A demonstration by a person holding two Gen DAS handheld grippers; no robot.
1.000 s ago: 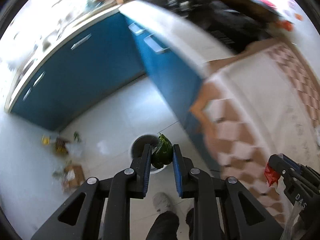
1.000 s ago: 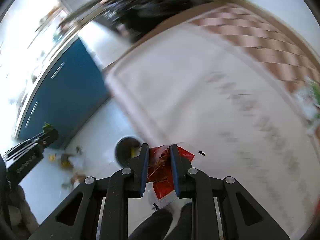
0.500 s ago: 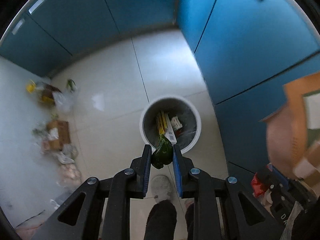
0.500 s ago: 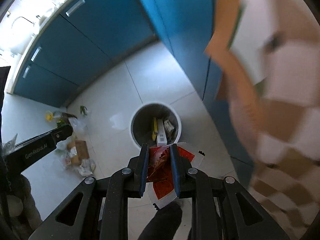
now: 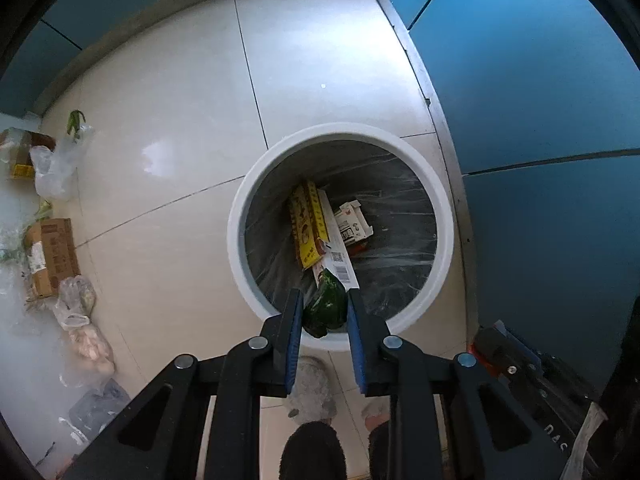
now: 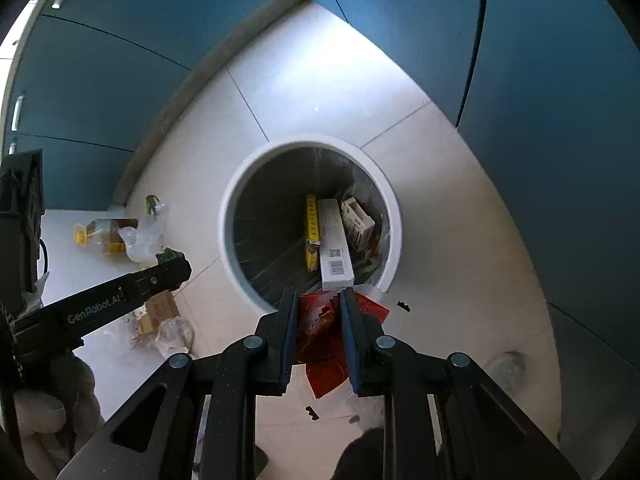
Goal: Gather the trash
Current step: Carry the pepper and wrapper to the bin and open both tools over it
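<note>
A round white bin (image 5: 236, 236) (image 6: 394, 216) with a clear liner stands on the tiled floor and holds a yellow box (image 5: 306, 226), a white carton (image 6: 335, 242) and a small box. My left gripper (image 5: 322, 298) points down over the bin's near rim, shut on a crumpled green wrapper (image 5: 325, 306). My right gripper (image 6: 319, 296) hangs just short of the near rim, shut on a red foil wrapper (image 6: 320, 334) with a clear edge. The left gripper's body (image 6: 120, 296) shows at the left in the right wrist view.
Blue cabinet doors (image 5: 520, 60) close in behind and to the right of the bin. Loose litter lies on the floor at left: a cardboard box (image 5: 52, 256), plastic bags (image 5: 54, 164), an oil bottle (image 6: 104, 236). A person's feet (image 5: 314, 388) stand below the grippers.
Both grippers have dropped a long way from above the table down to just over the bin, which has grown large in both views. Each keeps hold of its wrapper.
</note>
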